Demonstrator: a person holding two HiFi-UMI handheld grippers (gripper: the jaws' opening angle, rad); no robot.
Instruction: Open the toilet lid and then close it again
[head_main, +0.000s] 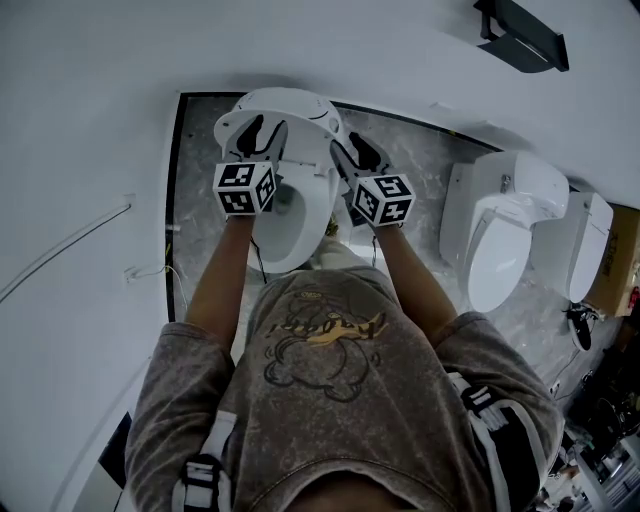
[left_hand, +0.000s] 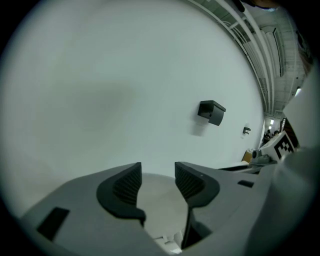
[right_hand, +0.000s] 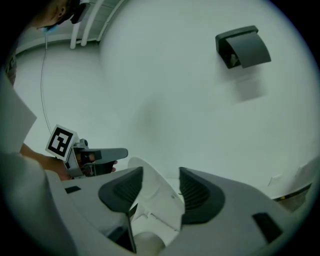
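A white toilet stands under me against the white wall, its lid (head_main: 292, 104) raised upright over the open bowl (head_main: 290, 215). My left gripper (head_main: 262, 136) is at the lid's left side and my right gripper (head_main: 352, 150) at its right side. In the left gripper view the left gripper (left_hand: 157, 175) is open, and only the pale lid face (left_hand: 159, 197) shows beyond the gap. In the right gripper view the right gripper (right_hand: 161, 181) is open with the lid's edge (right_hand: 152, 195) standing in the gap, and neither pad presses on it. The left gripper (right_hand: 95, 157) shows beyond the lid.
Two more white toilets (head_main: 505, 235) (head_main: 590, 245) stand to the right on the grey marble floor (head_main: 200, 170). A dark box (head_main: 525, 35) is mounted high on the wall. A thin cable (head_main: 60, 250) runs along the wall at left. A cardboard box (head_main: 620, 265) sits far right.
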